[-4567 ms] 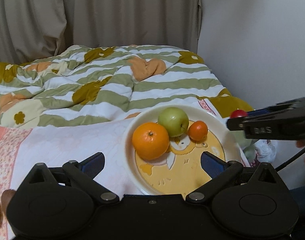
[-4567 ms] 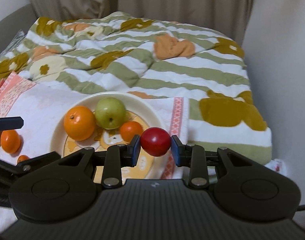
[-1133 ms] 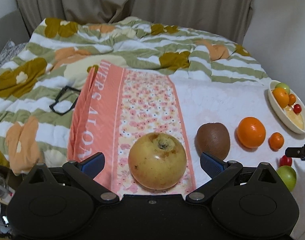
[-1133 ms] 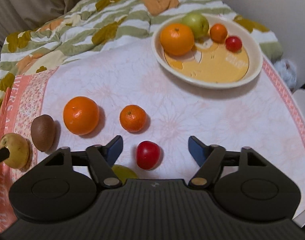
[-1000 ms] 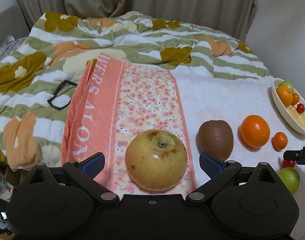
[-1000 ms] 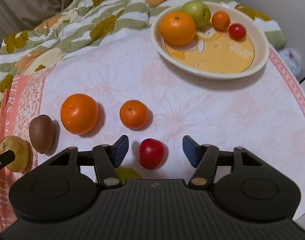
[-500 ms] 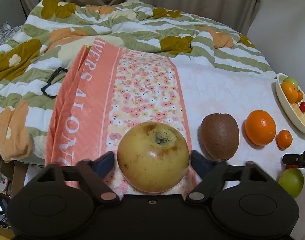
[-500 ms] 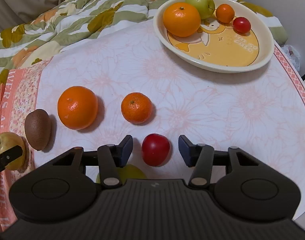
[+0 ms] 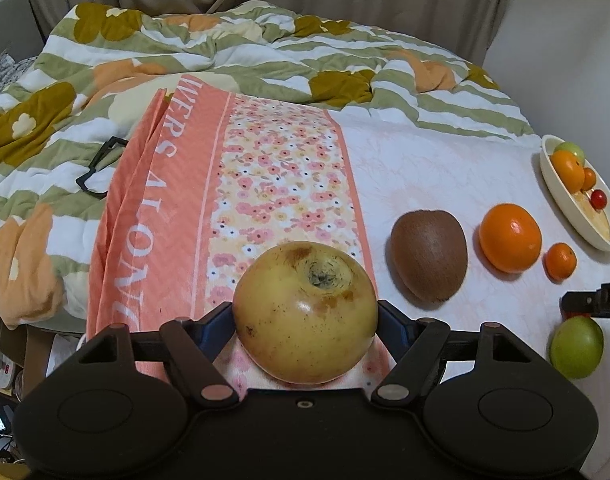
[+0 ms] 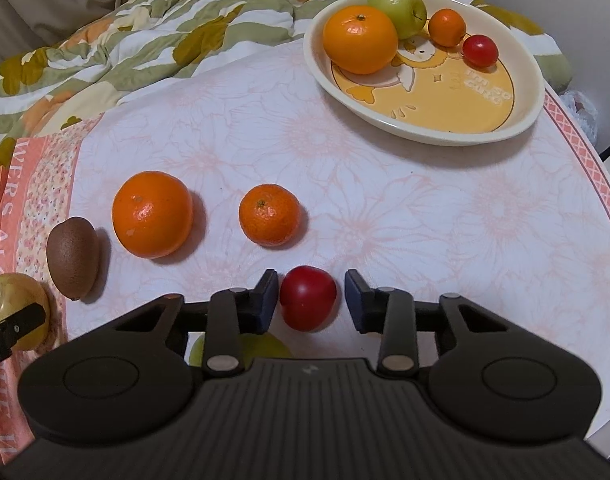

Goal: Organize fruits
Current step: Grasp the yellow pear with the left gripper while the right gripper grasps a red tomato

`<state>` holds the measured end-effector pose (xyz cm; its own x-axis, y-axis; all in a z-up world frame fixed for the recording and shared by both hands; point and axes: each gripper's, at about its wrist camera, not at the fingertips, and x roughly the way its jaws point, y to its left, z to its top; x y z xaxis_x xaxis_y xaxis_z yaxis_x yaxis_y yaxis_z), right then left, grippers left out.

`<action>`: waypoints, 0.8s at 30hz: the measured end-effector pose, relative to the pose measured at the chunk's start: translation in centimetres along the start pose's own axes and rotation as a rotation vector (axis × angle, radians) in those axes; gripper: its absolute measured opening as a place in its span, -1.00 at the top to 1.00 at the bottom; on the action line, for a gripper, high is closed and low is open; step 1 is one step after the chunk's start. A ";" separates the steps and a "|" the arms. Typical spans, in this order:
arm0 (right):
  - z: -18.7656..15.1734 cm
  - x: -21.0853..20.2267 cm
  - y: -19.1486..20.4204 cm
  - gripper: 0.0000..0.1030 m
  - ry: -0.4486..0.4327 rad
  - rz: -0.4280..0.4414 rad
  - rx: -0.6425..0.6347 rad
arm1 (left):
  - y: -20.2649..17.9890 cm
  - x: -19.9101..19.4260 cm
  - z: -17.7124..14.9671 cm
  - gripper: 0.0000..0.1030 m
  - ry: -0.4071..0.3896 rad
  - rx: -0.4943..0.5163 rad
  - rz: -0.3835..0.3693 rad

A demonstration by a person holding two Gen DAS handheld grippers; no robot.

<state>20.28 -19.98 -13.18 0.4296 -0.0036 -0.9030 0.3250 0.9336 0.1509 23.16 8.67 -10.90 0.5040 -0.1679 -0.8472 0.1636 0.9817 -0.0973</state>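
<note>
My left gripper [image 9: 304, 318] is shut on a large yellow fruit [image 9: 304, 312] that rests on the floral cloth. Beside it lie a brown kiwi [image 9: 428, 254], a big orange [image 9: 510, 237], a small mandarin [image 9: 560, 261] and a green apple [image 9: 576, 346]. My right gripper [image 10: 309, 299] is open around a red fruit [image 10: 308, 302] on the cloth, pads close on both sides with small gaps. The cream plate [image 10: 517, 120] at the back right holds an orange, a green apple, a mandarin and a small red fruit.
A striped flowered quilt [image 9: 225, 52] covers the bed behind the cloth. Black glasses [image 9: 99, 170] lie on it at the left. The table's right edge [image 10: 601, 184] runs close to the plate. A green apple [image 10: 241, 347] sits half hidden under my right gripper.
My left gripper has closed onto the yellow fruit. My right gripper has narrowed around the red fruit and moved slightly closer to it.
</note>
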 end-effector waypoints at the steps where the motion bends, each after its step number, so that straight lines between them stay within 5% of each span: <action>1: 0.0 0.0 0.0 0.12 0.000 0.003 -0.001 | -0.1 0.0 0.0 -0.53 0.001 0.001 -0.002; 24: -1.7 -7.2 0.0 0.13 -0.135 0.036 -0.018 | -2.5 -7.8 -1.7 -0.53 -0.165 0.029 -0.043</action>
<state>15.74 -19.35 -7.40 0.5508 -0.0170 -0.8344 0.2923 0.9404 0.1738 17.36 7.73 -4.97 0.6284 -0.2241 -0.7449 0.2109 0.9708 -0.1141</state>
